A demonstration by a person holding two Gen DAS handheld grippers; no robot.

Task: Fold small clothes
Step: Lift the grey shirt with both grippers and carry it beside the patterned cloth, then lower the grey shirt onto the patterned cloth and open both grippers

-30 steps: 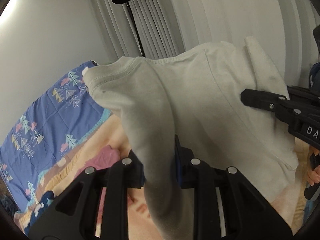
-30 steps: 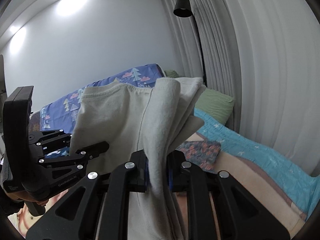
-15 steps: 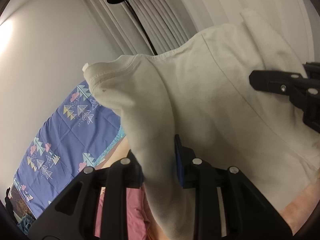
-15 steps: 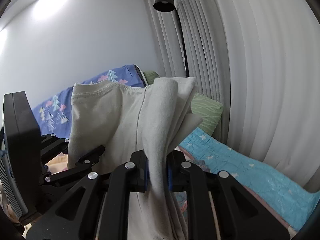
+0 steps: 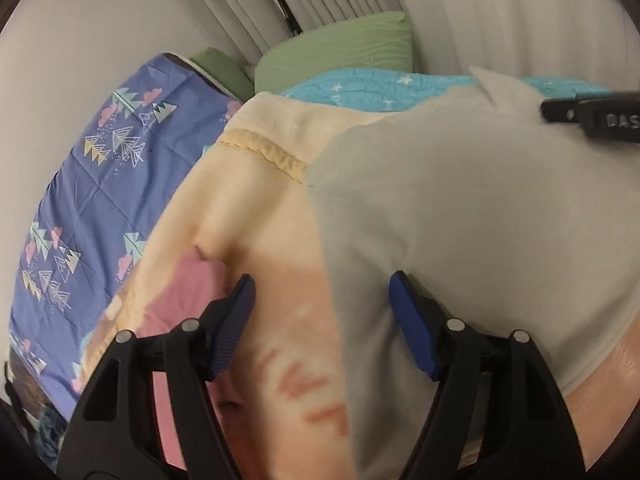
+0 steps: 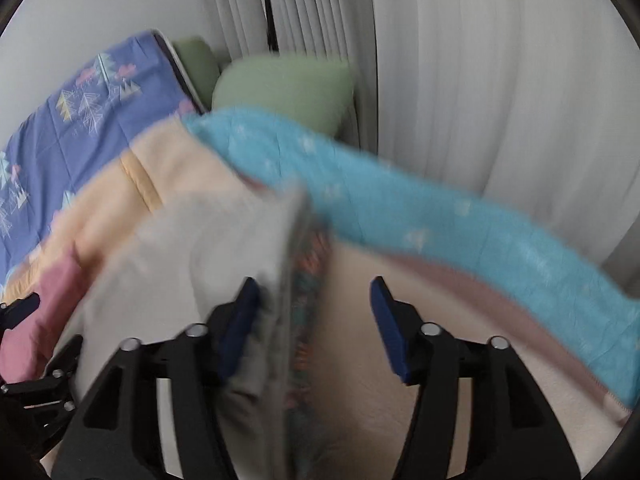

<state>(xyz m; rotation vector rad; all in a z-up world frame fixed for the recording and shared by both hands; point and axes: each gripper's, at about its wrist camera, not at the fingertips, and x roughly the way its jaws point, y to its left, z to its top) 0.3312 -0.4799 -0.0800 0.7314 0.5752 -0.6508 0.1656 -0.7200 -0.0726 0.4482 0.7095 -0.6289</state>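
Note:
The small pale grey-white garment [image 5: 460, 220] is spread on the cream blanket [image 5: 256, 184], blurred by motion. My left gripper [image 5: 322, 312] is opening, and the garment's left edge runs down between its blue pads [image 5: 236, 320], resting by the right one with no pinch. In the right wrist view the garment [image 6: 192, 252] lies to the left. Its folded edge brushes the left pad of my right gripper [image 6: 312, 320], which is also opening with a wide gap. My right gripper's black tip [image 5: 592, 118] shows over the garment's far corner. My left gripper [image 6: 36, 376] shows at the lower left.
A patterned cloth [image 6: 308, 280] lies under the garment's right edge. A turquoise star quilt [image 6: 440, 220] runs along the right, with green pillows [image 5: 340, 52] at the head. A purple tree-print sheet [image 5: 100, 184] covers the left side. Curtains [image 6: 480, 80] hang behind.
Both grippers came down from holding the garment up in the air to just above the bed. Both sets of jaws went from shut on the cloth to wide apart, and the garment dropped onto the blanket.

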